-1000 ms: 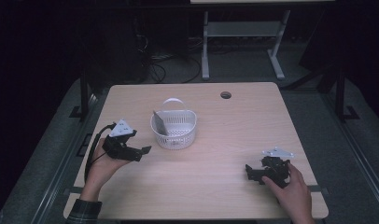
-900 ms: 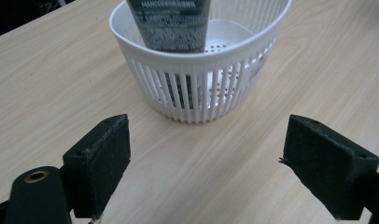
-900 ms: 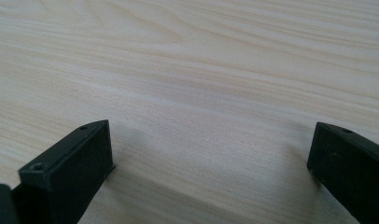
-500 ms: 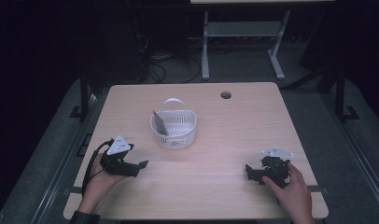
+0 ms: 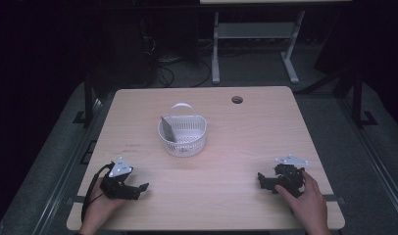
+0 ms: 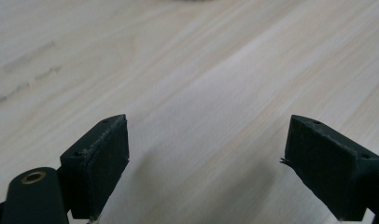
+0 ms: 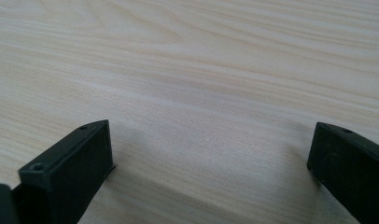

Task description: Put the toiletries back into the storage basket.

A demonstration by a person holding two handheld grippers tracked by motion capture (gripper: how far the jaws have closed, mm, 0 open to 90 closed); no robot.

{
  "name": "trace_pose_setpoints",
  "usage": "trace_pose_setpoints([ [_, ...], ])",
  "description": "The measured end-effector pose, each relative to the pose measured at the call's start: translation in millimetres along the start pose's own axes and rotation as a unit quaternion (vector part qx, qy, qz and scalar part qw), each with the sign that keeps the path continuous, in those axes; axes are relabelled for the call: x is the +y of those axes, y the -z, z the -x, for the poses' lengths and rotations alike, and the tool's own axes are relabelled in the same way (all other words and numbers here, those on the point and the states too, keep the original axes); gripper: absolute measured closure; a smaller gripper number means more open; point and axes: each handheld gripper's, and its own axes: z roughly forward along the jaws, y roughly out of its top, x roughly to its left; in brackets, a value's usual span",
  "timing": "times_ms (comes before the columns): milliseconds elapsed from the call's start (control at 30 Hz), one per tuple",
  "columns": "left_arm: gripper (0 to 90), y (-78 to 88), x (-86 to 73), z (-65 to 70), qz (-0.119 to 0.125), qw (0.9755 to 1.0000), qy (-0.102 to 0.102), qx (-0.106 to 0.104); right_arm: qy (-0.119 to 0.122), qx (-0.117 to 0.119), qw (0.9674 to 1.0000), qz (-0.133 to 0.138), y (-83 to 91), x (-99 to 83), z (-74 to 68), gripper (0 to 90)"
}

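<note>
High view: left gripper (image 5: 140, 188) has drawn back from the white perforated plastic basket (image 5: 183, 133) to the near edge of the pale wooden table (image 5: 265, 127), jaws spread, empty. Right gripper (image 5: 263, 179) unmoved, likewise gaping. Probably resting, nothing in hand.

My high camera sits above my side of the table (image 5: 221, 196), looking forward and down, far enough back to take in the whole top and the dark floor beyond. The camera on my left gripper (image 6: 208, 163) looks along its jaws, low and close over bare wood. My right gripper (image 7: 211, 172) camera does likewise. All three views share the tabletop.
</note>
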Motion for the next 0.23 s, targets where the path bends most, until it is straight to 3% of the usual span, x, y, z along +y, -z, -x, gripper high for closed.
trace_pose_setpoints([
  [133, 12.7, -1.8, -5.4, -1.7, 0.0, 0.9999, 0.003, -0.01, 0.0, 0.0, 1.0, 0.0, 0.0, 0.0, 0.0, 0.0],
  [233, 12.6, -2.8, -11.0, -4.7, 0.023, 0.9995, 0.006, -0.02, 0.0, 0.0, 1.0, 0.0, 0.0, 0.0, 0.0, 0.0],
])
